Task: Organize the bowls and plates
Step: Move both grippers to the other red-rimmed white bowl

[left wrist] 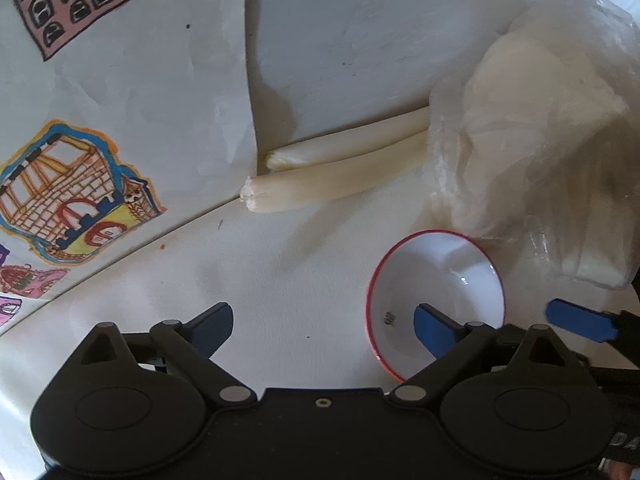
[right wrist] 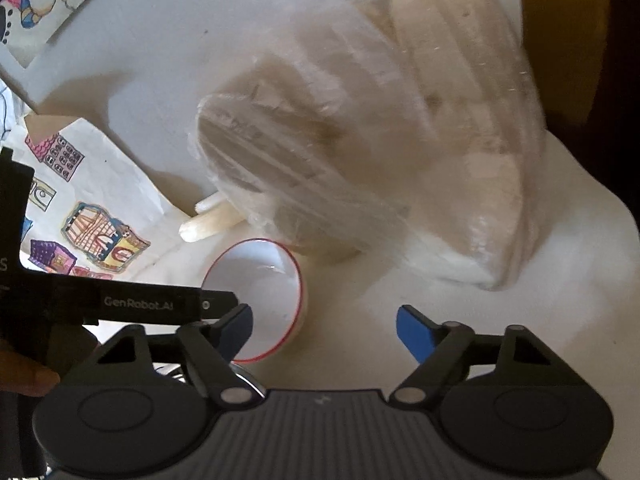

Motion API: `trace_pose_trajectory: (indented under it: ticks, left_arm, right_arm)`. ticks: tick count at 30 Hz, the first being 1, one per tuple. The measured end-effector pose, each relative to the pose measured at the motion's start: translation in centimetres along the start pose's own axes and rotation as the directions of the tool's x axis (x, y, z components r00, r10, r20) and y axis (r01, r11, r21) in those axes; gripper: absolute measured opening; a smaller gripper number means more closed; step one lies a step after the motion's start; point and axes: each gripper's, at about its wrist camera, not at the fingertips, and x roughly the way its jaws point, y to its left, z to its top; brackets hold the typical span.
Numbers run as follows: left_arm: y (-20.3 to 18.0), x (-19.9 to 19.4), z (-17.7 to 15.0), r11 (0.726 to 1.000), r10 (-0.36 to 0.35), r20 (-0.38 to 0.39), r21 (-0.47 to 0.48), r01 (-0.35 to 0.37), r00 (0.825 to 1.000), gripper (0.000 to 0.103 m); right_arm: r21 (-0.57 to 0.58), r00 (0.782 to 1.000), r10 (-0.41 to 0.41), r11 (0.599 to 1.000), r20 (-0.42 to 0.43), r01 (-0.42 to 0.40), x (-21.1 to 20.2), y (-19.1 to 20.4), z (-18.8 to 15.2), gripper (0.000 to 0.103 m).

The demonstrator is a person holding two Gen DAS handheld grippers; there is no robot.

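Note:
A white bowl with a red rim (left wrist: 440,280) stands on the white table. My left gripper (left wrist: 324,328) hangs above the table just left of the bowl, jaws wide apart. Its right fingertip (left wrist: 432,326) is over the bowl's inside and its left one is over bare table. In the right wrist view the bowl (right wrist: 264,288) lies low and left of centre. My right gripper (right wrist: 326,334) is open; its left fingertip (right wrist: 236,332) overlaps the bowl's near rim and its right one is clear of the bowl. Neither gripper presses on the bowl.
A crumpled clear plastic bag (left wrist: 540,152) with pale contents lies right behind the bowl. Two white sticks (left wrist: 340,172) poke out from under it. Sheets with coloured drawings of buildings (left wrist: 72,192) cover the left. A person's fingertip (right wrist: 28,380) shows at the left edge.

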Motion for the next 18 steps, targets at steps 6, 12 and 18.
trace_pose_trajectory:
  ticks: [6,12,18]
  left_arm:
    - [-0.8,-0.3,-0.5,1.000,-0.025,0.011,-0.011,0.026,1.000,0.082]
    - [-1.1,-0.5,-1.3,0.995,-0.087,0.021,-0.045,0.088,0.996,0.064]
    - [-1.7,-0.2,-1.8,0.992,-0.108,0.019,-0.056,0.109,0.994,0.032]
  right_arm:
    - [-0.008,1.000,0.015,1.000,-0.021,-0.015,0.9,0.8,0.1,0.069]
    - [0.018,0.998,0.040,0.999,-0.045,-0.039,1.5,0.6,-0.1,0.045]
    - [0.030,0.996,0.066,0.997,-0.057,-0.064,1.7,0.3,-0.2,0.027]
